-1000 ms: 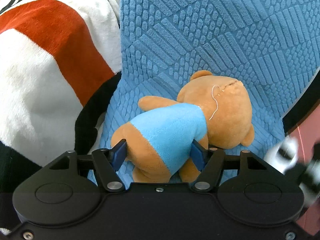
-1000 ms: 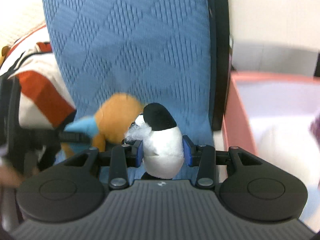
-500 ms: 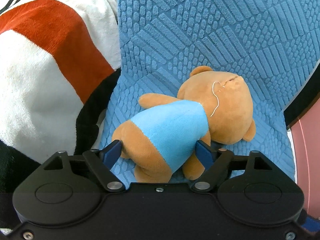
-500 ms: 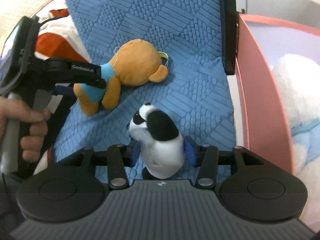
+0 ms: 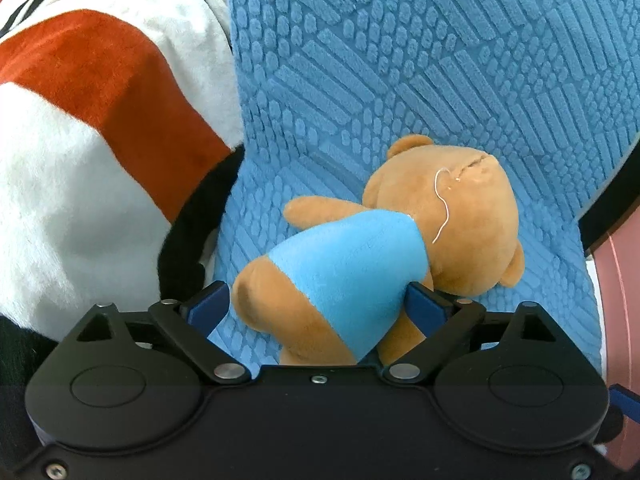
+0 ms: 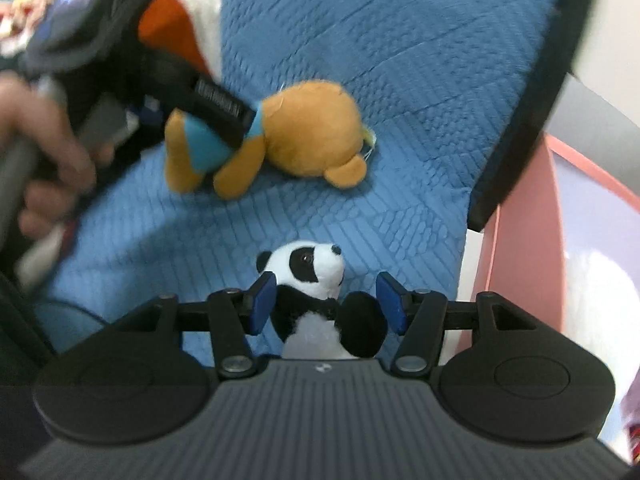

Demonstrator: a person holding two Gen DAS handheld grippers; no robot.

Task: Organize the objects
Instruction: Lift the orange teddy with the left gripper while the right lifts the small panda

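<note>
Softly made, the brown plush bear in a blue shirt (image 5: 352,268) lies mid blue textured cushion (image 5: 420,80); grip its squashy torso. Left gripper (image 5: 320,308) is opening, pads clear of it. Right gripper (image 6: 326,300) is opening too, the small black-and-white plush panda (image 6: 316,280) loose between its pads

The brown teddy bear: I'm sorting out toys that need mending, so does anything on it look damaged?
Yes. On the back of the teddy bear's head, a seam has split open and a loose thread dangles from it toward the blue shirt. Otherwise the bear, lying face down on the blue cushion, looks intact.

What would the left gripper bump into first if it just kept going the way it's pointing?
Most likely the bear, already lying between the opening jaws of the left gripper. Under it is the blue cushion.
</note>
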